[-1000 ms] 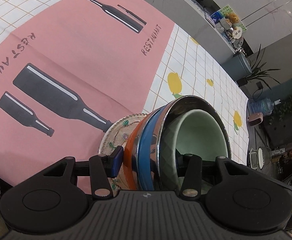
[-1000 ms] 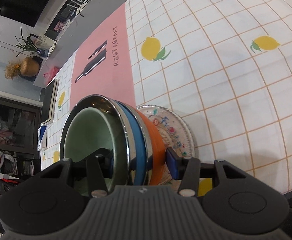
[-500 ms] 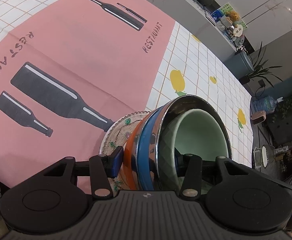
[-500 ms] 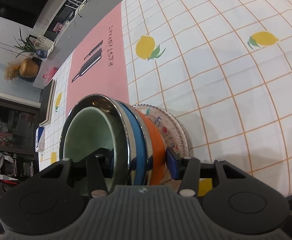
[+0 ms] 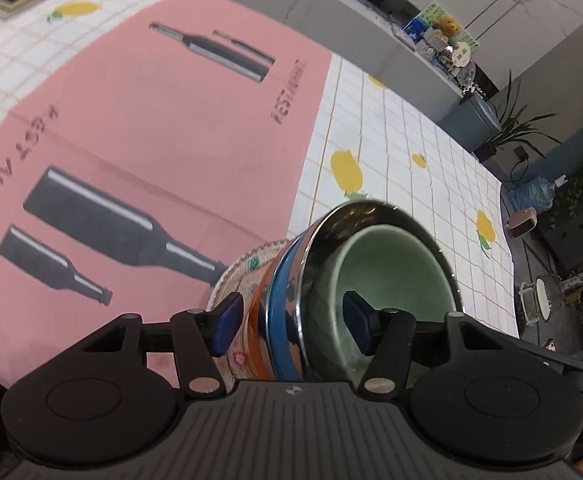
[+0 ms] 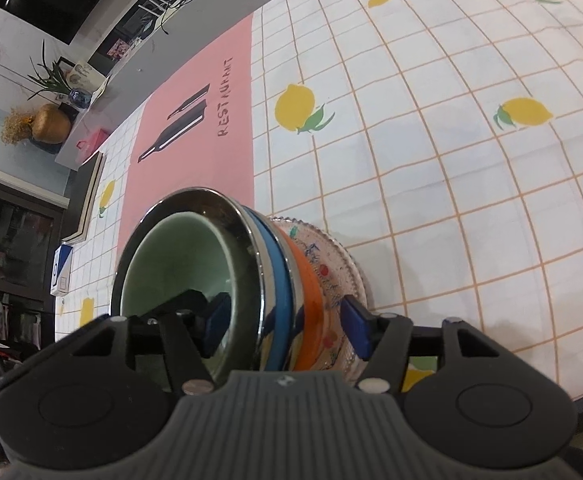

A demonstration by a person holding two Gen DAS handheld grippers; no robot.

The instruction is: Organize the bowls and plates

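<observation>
Two grippers straddle one nested stack of dishes seen low and centre in both wrist views. The left gripper [image 5: 293, 322] has one blue pad outside the patterned plate [image 5: 243, 264] and the other inside the green bowl [image 5: 391, 280], its fingers spread wide around the stack; whether the pads press the dishes I cannot tell. The right gripper [image 6: 287, 326] mirrors this, one pad inside the green bowl [image 6: 175, 264], the other beside the patterned plate [image 6: 331, 256]; its grip is likewise unclear. Between plate and green bowl sit an orange bowl [image 6: 307, 280], a blue bowl [image 6: 279, 264] and a shiny steel bowl [image 6: 247, 240], all tipped on edge. Beyond the stack lies the pink placemat [image 5: 163, 120] with bottle prints, on a lemon-print tablecloth [image 6: 431, 140]. Upper right of the left view, potted plants [image 5: 511, 124] stand on the floor.
</observation>
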